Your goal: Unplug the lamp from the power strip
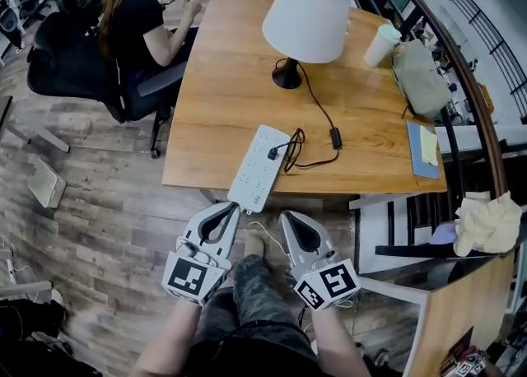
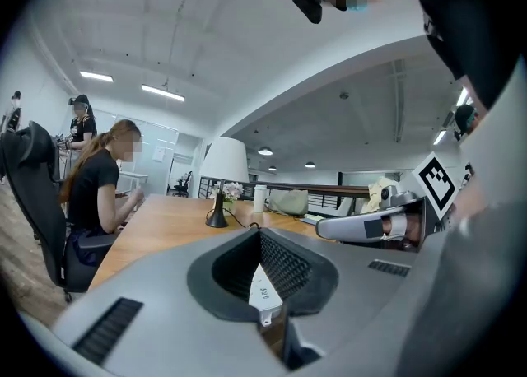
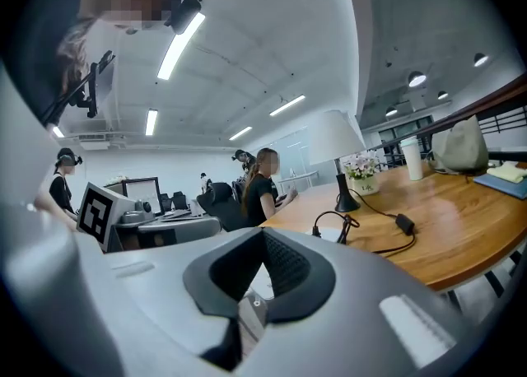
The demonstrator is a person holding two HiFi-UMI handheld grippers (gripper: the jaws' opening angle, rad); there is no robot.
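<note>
A lamp with a white shade (image 1: 306, 13) stands on the wooden table (image 1: 222, 95). Its black cord (image 1: 317, 104) runs past an inline switch (image 1: 335, 138) to a black plug (image 1: 273, 153) seated in the white power strip (image 1: 258, 168), which lies at the table's near edge. Both grippers hover just below that edge, apart from the strip. My left gripper (image 1: 233, 207) is shut and empty, and so is my right gripper (image 1: 286, 217). The left gripper view shows the lamp (image 2: 224, 161) beyond the closed jaws. The right gripper view shows the plug (image 3: 318, 231) and coiled cord.
A person in black (image 1: 136, 21) sits on an office chair at the table's far left side. A paper cup (image 1: 381, 44), a grey-green bag (image 1: 420, 79) and a blue notebook (image 1: 424, 149) lie along the right side. A railing (image 1: 469, 95) runs to the right.
</note>
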